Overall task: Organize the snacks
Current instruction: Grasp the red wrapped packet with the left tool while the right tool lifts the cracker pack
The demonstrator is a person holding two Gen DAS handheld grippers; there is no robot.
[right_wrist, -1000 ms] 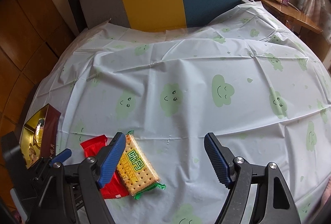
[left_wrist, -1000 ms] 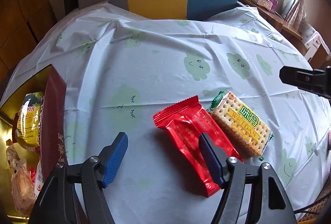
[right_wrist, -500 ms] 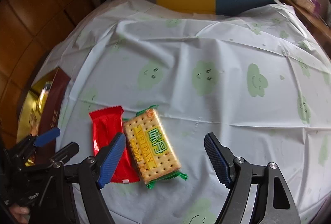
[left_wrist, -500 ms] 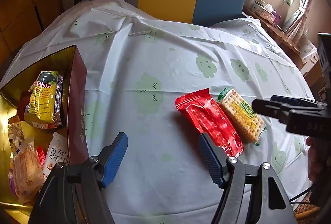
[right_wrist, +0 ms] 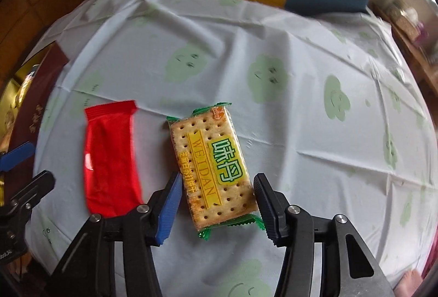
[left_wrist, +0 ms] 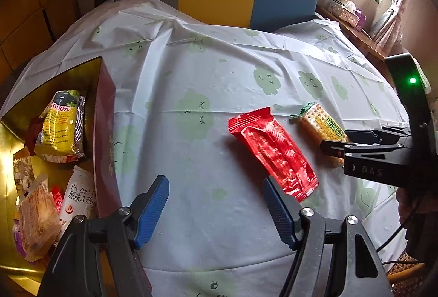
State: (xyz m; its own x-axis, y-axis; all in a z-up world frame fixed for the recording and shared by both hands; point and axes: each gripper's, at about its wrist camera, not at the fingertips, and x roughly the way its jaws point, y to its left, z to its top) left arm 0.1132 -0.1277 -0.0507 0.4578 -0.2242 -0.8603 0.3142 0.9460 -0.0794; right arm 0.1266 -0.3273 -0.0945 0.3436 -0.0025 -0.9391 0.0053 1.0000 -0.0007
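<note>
**Cracker pack between closing jaws, not yet pinched**

The cracker pack point(right_wrist: 212, 169) is seen flat on the cloud-print tablecloth point(right_wrist: 301, 110), just right of the red wrapper point(right_wrist: 111, 160), apart from it. The right gripper point(right_wrist: 216, 203) is placed over the pack's near end, one pad on each long side; the jaws are closing, the pack is between them, a small gap is seen at both pads, so no grip is judged yet. The left gripper point(left_wrist: 216, 212) is held open over bare cloth, nothing between the pads, the red wrapper point(left_wrist: 272, 154) just beyond its right finger. The gold box point(left_wrist: 105, 132) at the left already holds several snack bags.

Handling, as judged: the pack is taken as light, fairly stiff as a block, but brittle inside; crackers can be cracked by a hard squeeze. The film looks glossy, so slip is possible. A hold across the short width, on the cracker body rather than the crimped green ends, is best. The red wrapper is judged softer and crinkly.
</note>
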